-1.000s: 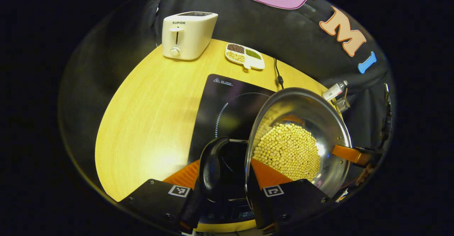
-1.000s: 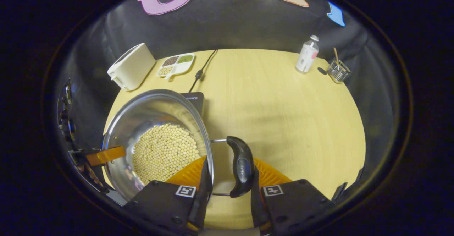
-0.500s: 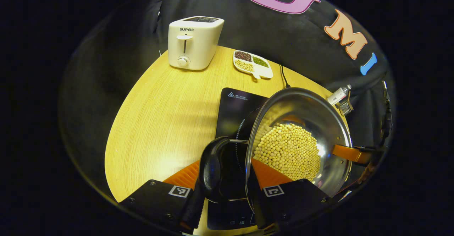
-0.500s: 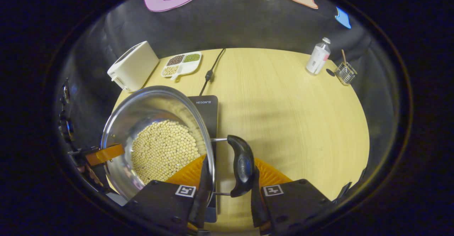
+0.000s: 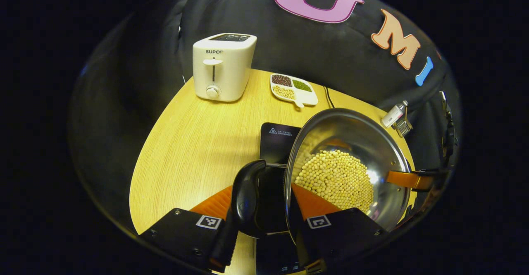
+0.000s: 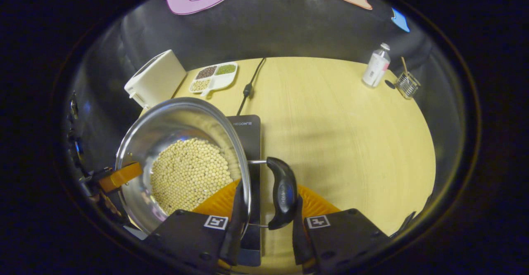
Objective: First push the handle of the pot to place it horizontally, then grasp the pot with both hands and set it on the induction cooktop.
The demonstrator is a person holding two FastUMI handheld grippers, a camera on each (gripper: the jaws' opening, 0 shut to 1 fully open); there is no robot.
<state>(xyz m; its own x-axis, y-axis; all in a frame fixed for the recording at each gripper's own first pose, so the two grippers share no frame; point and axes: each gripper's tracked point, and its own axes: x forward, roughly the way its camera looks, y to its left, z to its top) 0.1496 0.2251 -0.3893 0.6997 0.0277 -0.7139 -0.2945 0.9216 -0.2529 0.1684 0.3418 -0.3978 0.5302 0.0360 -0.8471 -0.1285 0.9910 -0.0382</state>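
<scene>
Across the last second the pot point(image 5: 347, 171) of beans point(image 5: 334, 180) is travelling over the cooktop point(image 5: 277, 136). In the left gripper view the black glass is sliding back toward the camera and the toaster point(image 5: 223, 66) and the divided dish point(image 5: 294, 89) of grains are sitting lower and nearer; in the right gripper view the cooktop point(image 6: 248, 130) is emerging further from behind the pot point(image 6: 182, 159). My reading is that the handles are already swung level and the carry is well along, with the pot now hanging above the cooktop rather than resting on it; whether its base is touching the glass I cannot tell.

Going left to right: the left gripper point(image 5: 258, 206) is narrowed around the pot's left side, one finger outside the black handle point(image 5: 246, 196) and the other inside the rim against the beans, so both the handle and the steel wall are being pinched between them. Further right in that view, the other gripper's orange finger point(image 5: 407, 180) is hooking over the far rim.

The right gripper point(image 6: 266, 202) is mirroring this, its jaws nearly closed, one finger inside the rim and the other pressing the outer face of the right handle point(image 6: 282, 192). Beyond it on the table point(image 6: 351, 142) a bottle point(image 6: 375, 65) and a small wire basket point(image 6: 407, 84) are standing well apart from the work.
</scene>
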